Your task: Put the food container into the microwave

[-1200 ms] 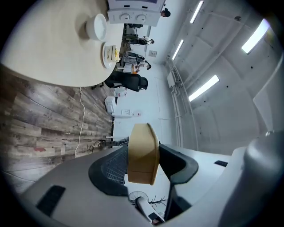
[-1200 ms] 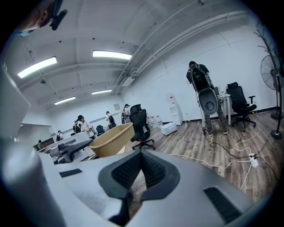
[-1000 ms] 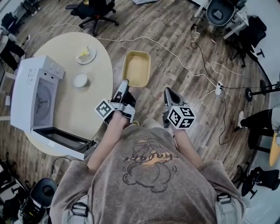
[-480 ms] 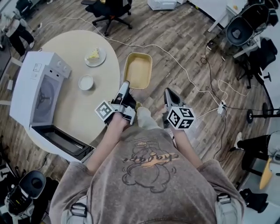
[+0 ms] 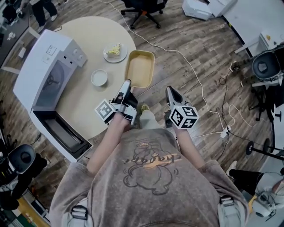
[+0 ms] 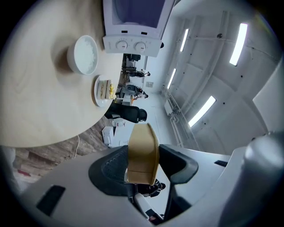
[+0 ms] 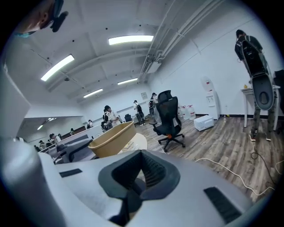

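Observation:
The tan rectangular food container (image 5: 140, 68) hangs in the air at the round table's (image 5: 82, 104) near edge, empty inside. My left gripper (image 5: 127, 83) is shut on its near rim; in the left gripper view the container's wall (image 6: 143, 148) stands between the dark pads (image 6: 108, 170) of the left gripper (image 6: 143, 167). The white microwave (image 5: 46, 75) stands at the table's left with its door (image 5: 60, 133) swung down open. My right gripper (image 5: 170, 93) is held to the right of the container, shut and empty. In the right gripper view the right gripper (image 7: 142, 170) has the container (image 7: 113, 139) to its left.
A small white bowl (image 5: 99, 77) and a plate with food (image 5: 115, 51) sit on the table between the microwave and the container. White cables (image 5: 195, 75) run across the wooden floor. A black office chair (image 5: 142, 6) stands beyond the table, and a black swivel chair (image 5: 22, 157) at the lower left.
Both grippers and the person have moved toward the table. The container, held over the floor a second ago, now overlaps the table's edge near the bowl and plate.

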